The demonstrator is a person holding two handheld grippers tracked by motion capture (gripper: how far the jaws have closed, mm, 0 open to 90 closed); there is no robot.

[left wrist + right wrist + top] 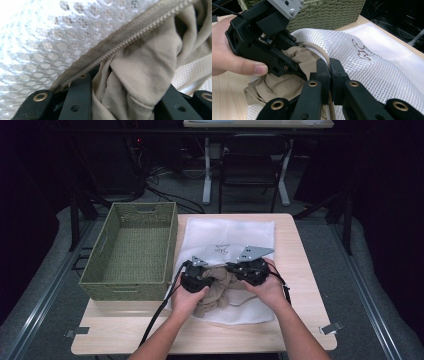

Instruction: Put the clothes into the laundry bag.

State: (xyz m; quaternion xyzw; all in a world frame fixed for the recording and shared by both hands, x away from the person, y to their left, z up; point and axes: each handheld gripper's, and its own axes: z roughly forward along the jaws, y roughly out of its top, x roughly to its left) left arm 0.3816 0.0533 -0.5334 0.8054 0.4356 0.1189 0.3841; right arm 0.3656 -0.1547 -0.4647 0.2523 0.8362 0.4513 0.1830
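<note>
Between the jaws of the right gripper (329,71), pressed together, runs the beige zipper edge (322,53) of a white mesh laundry bag (372,62); they pinch that edge where it curves over the bag's opening. Just to the left of these jaws, in the right gripper view, the left gripper (294,68) pushes its tips into a beige garment (279,85) that bulges out of the opening. In the left gripper view, the garment (142,75) fills the gap between that gripper's own jaws, which stand spread with bunched cloth between them; whether they squeeze the cloth or merely straddle it is hard to judge at such close range. The zipper edge (130,37) crosses slantwise just above and ahead of those jaws, with mesh (55,42) beyond it. From the high view, both grippers meet over the near part of the bag (230,232), the left gripper (196,281) and right gripper (249,270) close together, the garment (220,290) beneath and between them. A woven green basket (132,245) stands on the table (300,265) beside the bag, past the left gripper.
</note>
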